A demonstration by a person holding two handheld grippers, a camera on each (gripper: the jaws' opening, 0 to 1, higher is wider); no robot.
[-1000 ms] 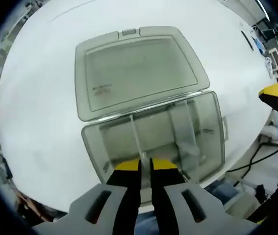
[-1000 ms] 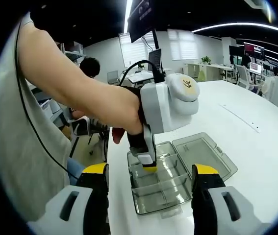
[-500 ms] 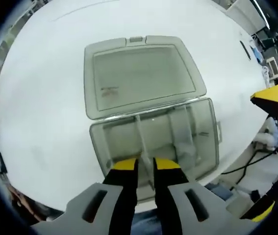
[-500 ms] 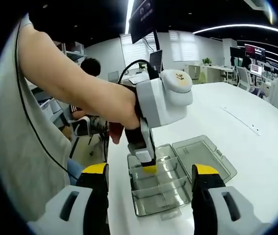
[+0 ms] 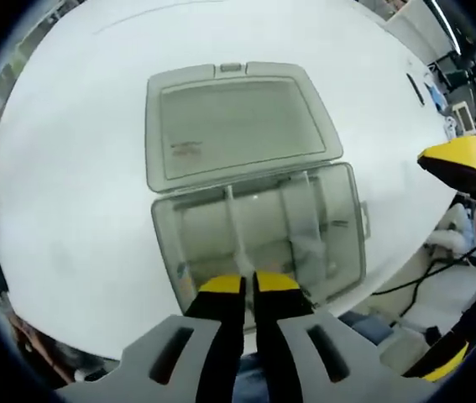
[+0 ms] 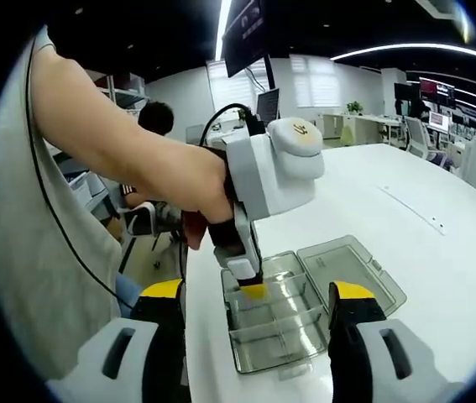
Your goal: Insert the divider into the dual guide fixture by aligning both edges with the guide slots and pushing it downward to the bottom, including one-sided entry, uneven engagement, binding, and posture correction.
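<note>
A clear grey box lies open on the white table, its lid folded flat behind it. A thin clear divider stands on edge across the box's left part. My left gripper is shut on the divider's near end, yellow tips almost touching. In the right gripper view the left gripper reaches down into the box from a person's hand. My right gripper hangs open above the near side of the box, nothing between its fingers. Its yellow tip shows at the right.
More clear partitions stand in the box's right half. The table's near edge runs just beyond the box, with cables on the floor below. A seated person and office desks lie in the background.
The left gripper's jaws have narrowed onto the divider since half a second ago. The left gripper has leaned slightly to the left over the box. The right gripper has stayed open.
</note>
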